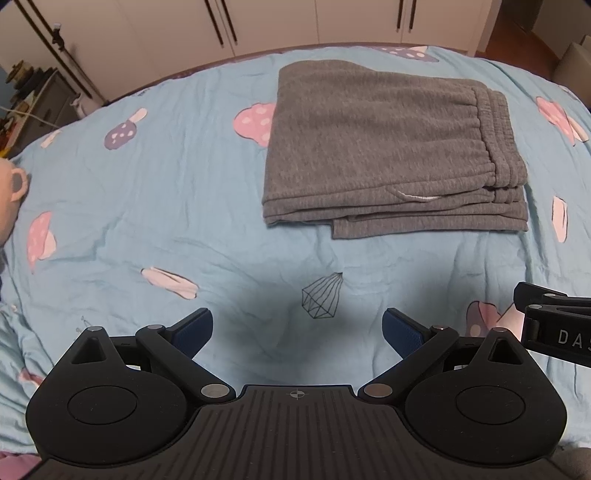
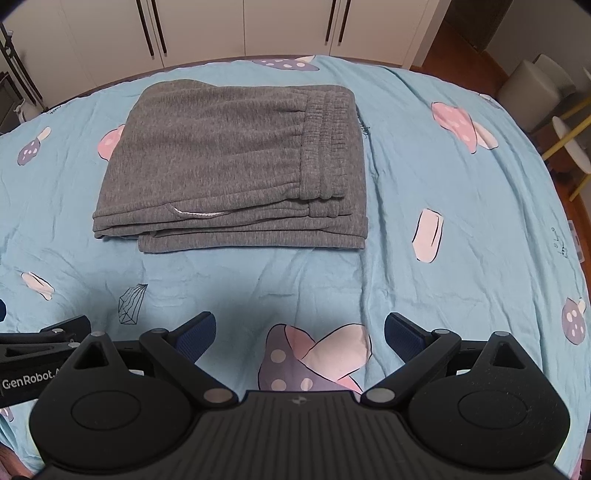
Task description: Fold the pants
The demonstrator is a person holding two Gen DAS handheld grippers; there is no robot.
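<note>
The grey pants (image 1: 384, 147) lie folded into a thick rectangle on the light blue bedsheet (image 1: 147, 206), elastic waistband to the right and stacked edges toward me. In the right wrist view the same grey pants (image 2: 232, 166) sit ahead and left of centre on the bedsheet (image 2: 461, 206). My left gripper (image 1: 297, 330) is open, well short of the pants, with nothing between its blue pads. My right gripper (image 2: 300, 332) is open too, hovering over a mushroom print, apart from the pants. Each gripper's side shows at the edge of the other's view.
White wardrobe doors (image 2: 236, 26) with dark handles stand behind the bed. A cluttered shelf (image 1: 26, 99) is at far left. Pale stools and yellow legs (image 2: 554, 110) stand on the wooden floor at right. Bare sheet surrounds the pants on all sides.
</note>
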